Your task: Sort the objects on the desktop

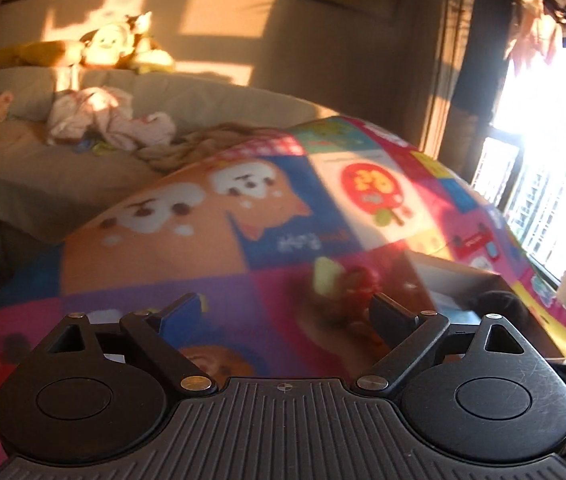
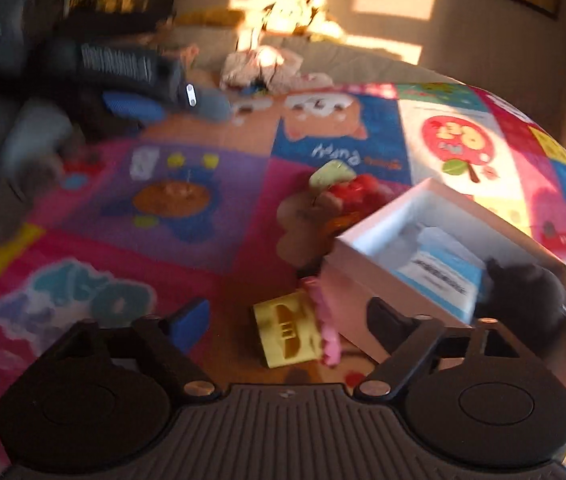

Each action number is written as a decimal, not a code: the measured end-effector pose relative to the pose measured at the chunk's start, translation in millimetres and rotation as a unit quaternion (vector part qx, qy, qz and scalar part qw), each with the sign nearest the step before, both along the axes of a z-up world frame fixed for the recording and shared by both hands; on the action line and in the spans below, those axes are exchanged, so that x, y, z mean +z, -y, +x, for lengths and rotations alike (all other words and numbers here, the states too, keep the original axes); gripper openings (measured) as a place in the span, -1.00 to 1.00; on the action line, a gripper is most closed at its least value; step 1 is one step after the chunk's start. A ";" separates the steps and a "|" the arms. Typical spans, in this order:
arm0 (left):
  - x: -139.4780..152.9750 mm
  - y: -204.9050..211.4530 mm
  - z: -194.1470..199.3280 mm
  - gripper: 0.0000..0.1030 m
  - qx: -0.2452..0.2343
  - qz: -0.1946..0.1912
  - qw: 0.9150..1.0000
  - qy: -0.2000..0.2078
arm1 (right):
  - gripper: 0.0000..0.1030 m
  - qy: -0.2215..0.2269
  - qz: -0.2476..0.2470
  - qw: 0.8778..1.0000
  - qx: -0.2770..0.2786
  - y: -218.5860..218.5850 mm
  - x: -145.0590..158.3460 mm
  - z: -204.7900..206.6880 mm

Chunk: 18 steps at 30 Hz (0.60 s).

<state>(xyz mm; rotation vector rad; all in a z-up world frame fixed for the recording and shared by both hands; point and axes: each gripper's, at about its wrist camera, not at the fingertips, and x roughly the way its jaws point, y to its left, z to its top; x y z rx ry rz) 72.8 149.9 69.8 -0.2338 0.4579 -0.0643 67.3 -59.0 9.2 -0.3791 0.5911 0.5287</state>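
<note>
Right gripper (image 2: 283, 320): jaws apart, nothing clamped. Between them, nearest, yellow block (image 2: 287, 334) with raised markings, blurred and unreadable; judged light, rigid, graspable across its flat sides. Touching its right side, pink scalloped piece (image 2: 325, 328), probably thin and flexible. Against the right jaw, open white box (image 2: 403, 280), likely stiff card, light, best taken by a wall; inside lies a blue-and-white packet (image 2: 439, 276), print illegible. Beyond the jaws, green-and-red toy cluster (image 2: 343, 188), seemingly soft. Left gripper (image 1: 287, 312): jaws apart, empty, over the patterned mat (image 1: 163, 264); mat lettering too blurred to read.
</note>
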 end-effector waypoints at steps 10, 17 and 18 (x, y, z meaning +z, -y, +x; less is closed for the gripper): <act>-28.9 69.3 43.3 0.22 -0.134 0.066 0.989 -0.018 | -0.16 -0.052 -0.002 0.997 -0.064 61.8 -3.7 -18.0; -52.3 104.7 79.2 -0.22 -0.169 0.118 0.978 -0.044 | 0.19 -0.059 0.079 0.987 -0.130 127.8 -6.6 -50.8; -55.1 105.2 82.8 -0.23 -0.166 0.117 0.978 -0.049 | 0.20 -0.061 0.089 0.985 -0.138 135.2 -8.6 -53.6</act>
